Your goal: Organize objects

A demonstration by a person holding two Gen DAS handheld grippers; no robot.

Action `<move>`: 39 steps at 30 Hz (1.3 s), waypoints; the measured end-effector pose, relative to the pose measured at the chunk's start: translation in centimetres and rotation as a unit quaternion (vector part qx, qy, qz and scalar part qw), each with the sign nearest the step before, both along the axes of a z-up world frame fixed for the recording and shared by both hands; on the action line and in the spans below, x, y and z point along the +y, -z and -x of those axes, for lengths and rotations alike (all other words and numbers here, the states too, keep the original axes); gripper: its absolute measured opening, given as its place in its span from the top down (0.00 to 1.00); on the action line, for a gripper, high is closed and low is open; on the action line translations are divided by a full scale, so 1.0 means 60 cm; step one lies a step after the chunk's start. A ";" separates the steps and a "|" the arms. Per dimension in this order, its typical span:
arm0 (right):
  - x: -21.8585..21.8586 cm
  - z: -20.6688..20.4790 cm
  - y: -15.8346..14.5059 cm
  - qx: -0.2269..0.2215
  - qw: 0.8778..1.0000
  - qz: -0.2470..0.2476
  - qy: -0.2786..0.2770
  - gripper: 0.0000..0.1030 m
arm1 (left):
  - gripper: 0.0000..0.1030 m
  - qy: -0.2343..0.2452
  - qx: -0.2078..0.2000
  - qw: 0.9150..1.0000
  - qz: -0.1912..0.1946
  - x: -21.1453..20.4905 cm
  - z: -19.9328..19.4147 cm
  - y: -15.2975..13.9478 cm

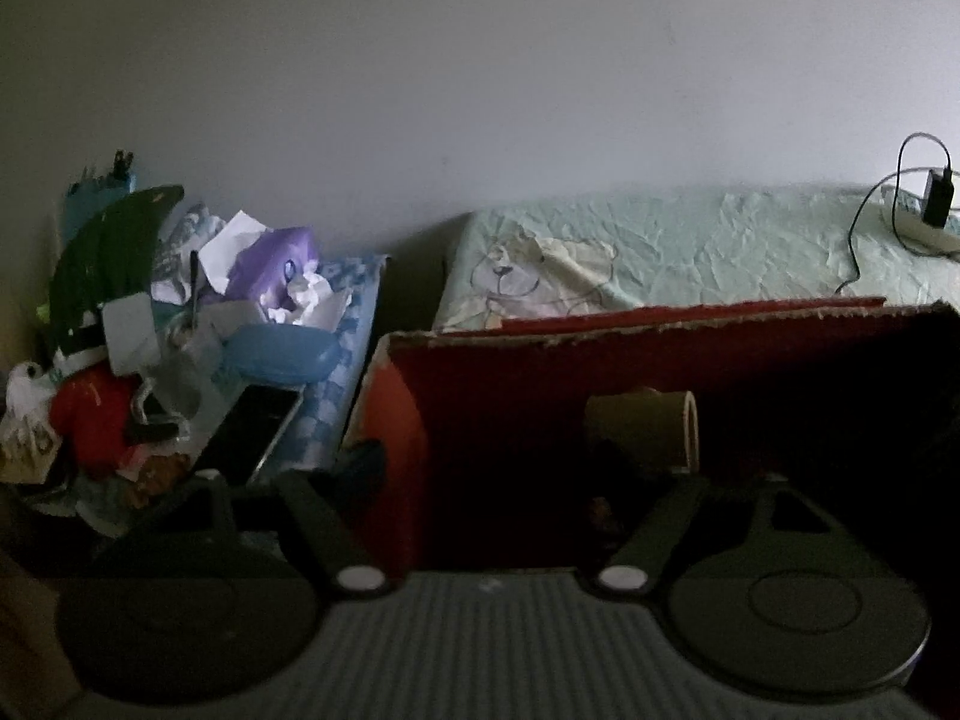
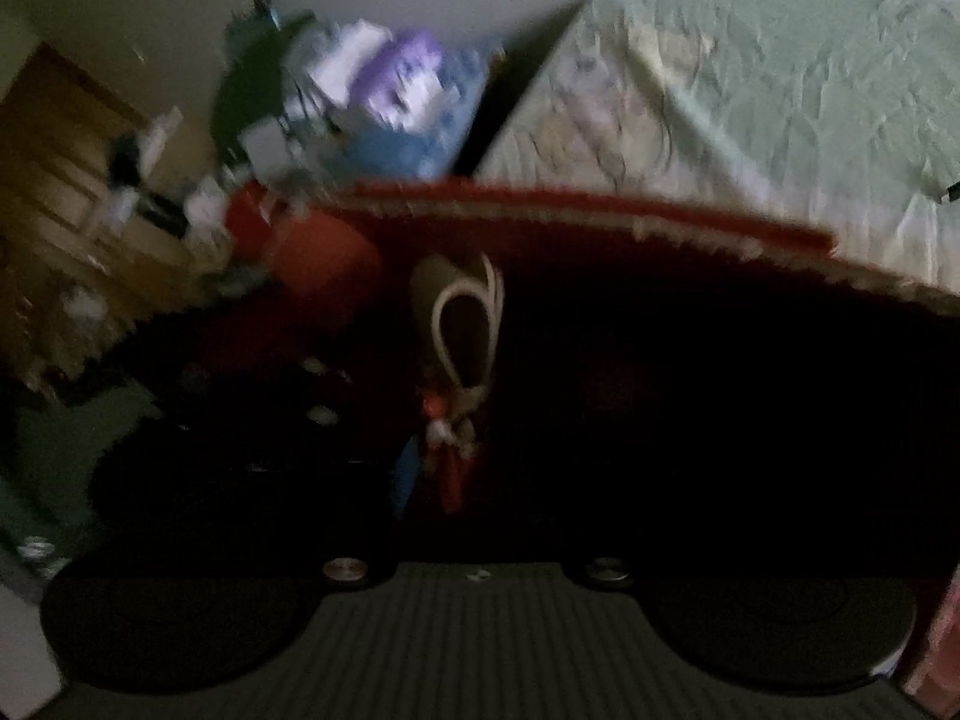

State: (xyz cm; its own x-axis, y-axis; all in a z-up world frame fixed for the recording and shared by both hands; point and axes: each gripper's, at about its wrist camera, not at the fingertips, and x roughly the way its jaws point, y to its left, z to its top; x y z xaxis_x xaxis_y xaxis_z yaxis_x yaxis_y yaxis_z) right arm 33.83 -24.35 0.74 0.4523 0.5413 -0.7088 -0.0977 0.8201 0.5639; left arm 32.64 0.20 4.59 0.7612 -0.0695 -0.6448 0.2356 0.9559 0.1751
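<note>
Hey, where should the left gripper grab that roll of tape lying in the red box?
Judging from the left wrist view, grip the tape roll across its flat faces, coming from above: it stands on edge in the red box, its pale rim toward the right. Lighting is dim, so confirm.

A red cardboard box (image 1: pixel 480 396) stands open at centre frame; a pale tape roll (image 1: pixel 648 429) lies inside on its side.

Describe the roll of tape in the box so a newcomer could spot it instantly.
Find the red cardboard box standing in front of the pale green bed. Inside it, against the dark back wall, lies a roll of tape on its side. It is the only pale, beige, ring-shaped thing in there.
</note>
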 end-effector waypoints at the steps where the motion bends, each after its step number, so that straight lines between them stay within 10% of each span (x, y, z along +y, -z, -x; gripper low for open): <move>1: -0.005 0.006 -0.004 -0.011 1.000 -0.004 0.009 0.48 | 0.22 0.001 0.001 1.000 -0.005 -0.002 0.000 0.001; 11: 0.023 0.019 -0.001 -0.064 0.994 0.044 0.071 0.52 | 0.23 -0.003 0.006 1.000 -0.020 -0.005 -0.003 0.004; 22: 0.017 -0.018 0.040 0.015 0.998 -0.015 0.062 0.49 | 0.33 -0.008 0.006 0.999 0.050 0.028 -0.003 -0.013; 30: 0.057 -0.019 0.039 0.031 0.999 0.035 -0.005 0.77 | 0.25 0.045 0.039 0.996 0.065 0.032 -0.025 -0.020; 39: 0.022 0.005 0.019 0.060 0.996 -0.057 -0.040 1.00 | 0.22 0.096 0.077 0.984 0.132 0.058 -0.013 -0.024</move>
State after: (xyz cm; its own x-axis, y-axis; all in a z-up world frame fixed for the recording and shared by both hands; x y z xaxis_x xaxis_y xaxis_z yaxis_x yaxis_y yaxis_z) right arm 33.52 -23.05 -0.38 0.3203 0.6527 -0.6866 -0.0863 0.7419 0.6650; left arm 33.43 3.70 6.02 0.6117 -0.3833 -0.6920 0.4215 0.8982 -0.1250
